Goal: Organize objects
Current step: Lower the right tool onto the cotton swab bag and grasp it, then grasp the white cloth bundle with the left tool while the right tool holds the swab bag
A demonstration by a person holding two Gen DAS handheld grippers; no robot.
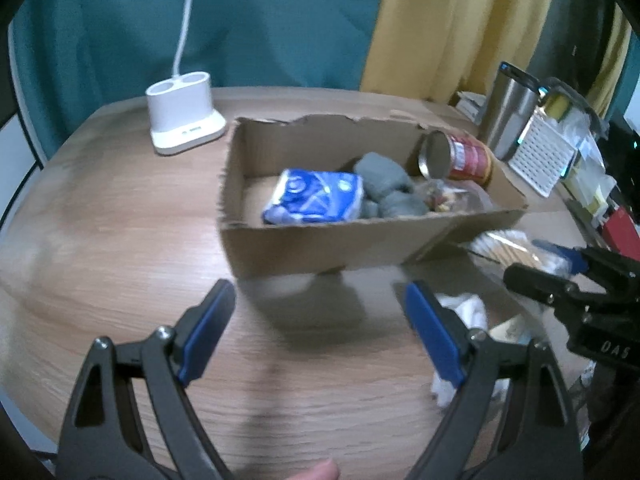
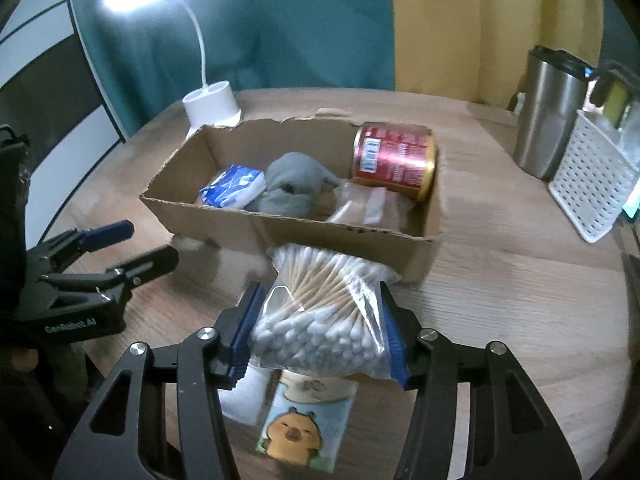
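Swabs: bag of cotton swabs (image 2: 324,312), clear plastic, held over the desk (image 2: 520,300) just in front of the box (image 2: 320,236), close to its near wall.
Grip: right gripper (image 2: 320,332) has its fingers (image 2: 244,332) clamped on the bag's two sides, around the lower half where the cotton tips bunch.
Handling: judged light and soft; the film looks slippery and the sticks can shift inside, so a squeeze across the packed middle should hold better than a pinch at a loose corner. Thin sticks could snap under a hard clamp.
Box: open cardboard, holding a blue pack (image 2: 234,186), a grey plush (image 2: 292,188), a clear packet (image 2: 368,204) and a red can (image 2: 394,158) lying on its side at the right end.
Left gripper (image 1: 320,320): fingers wide apart, nothing between them, above bare desk before the box.
Desk below: a cartoon card (image 2: 304,424) and something white (image 2: 248,396) lie under the bag.
Farther out: lamp base (image 2: 212,106), steel mug (image 2: 550,112), white basket (image 2: 592,184).
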